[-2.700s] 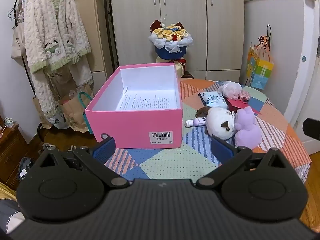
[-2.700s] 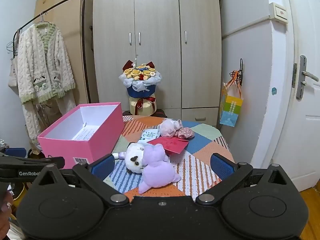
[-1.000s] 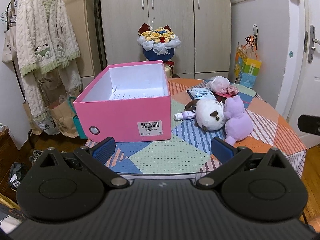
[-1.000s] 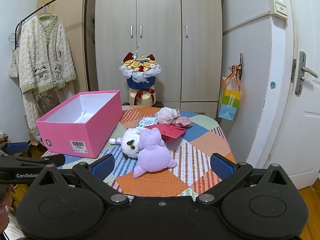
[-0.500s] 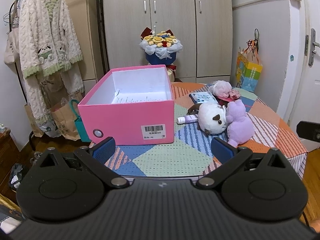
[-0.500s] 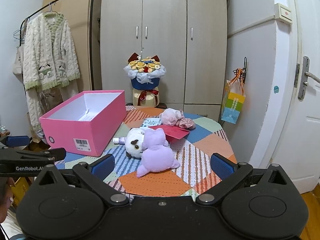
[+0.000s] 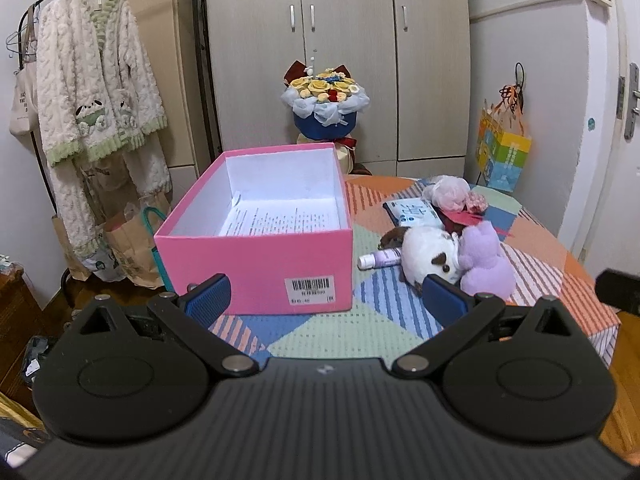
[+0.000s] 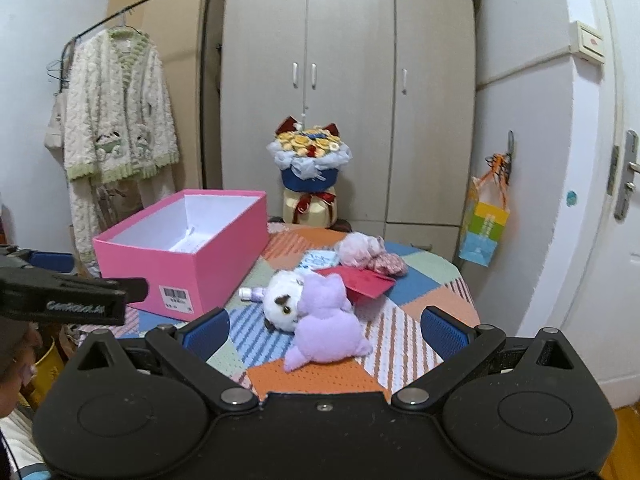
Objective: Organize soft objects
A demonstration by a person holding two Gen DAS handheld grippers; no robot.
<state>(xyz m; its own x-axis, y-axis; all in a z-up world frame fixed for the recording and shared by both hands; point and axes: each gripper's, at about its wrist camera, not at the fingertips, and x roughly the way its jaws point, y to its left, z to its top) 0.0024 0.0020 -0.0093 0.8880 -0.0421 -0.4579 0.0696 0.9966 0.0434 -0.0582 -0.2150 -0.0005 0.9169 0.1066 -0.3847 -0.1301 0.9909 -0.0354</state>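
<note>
Risk lay in crowding: purple plush (image 8: pixel 326 322) pressed against white plush (image 8: pixel 282 300) at 12 o'clock of right gripper (image 8: pixel 324 330), so a pinch could have dragged both, or knocked small tube (image 8: pixel 251 292) touching white plush at 10 o'clock. Left gripper (image 7: pixel 326 298) and right gripper both spread wide, empty. Pink box (image 7: pixel 256 264) open at 11 o'clock on patchwork table (image 7: pixel 332 328), paper sheet inside. Further back at 1 o'clock: red envelope (image 8: pixel 366 282), pink mesh puff (image 8: pixel 358 250), tissue pack (image 7: pixel 412 212). Nothing blocked path from plush to box
</note>
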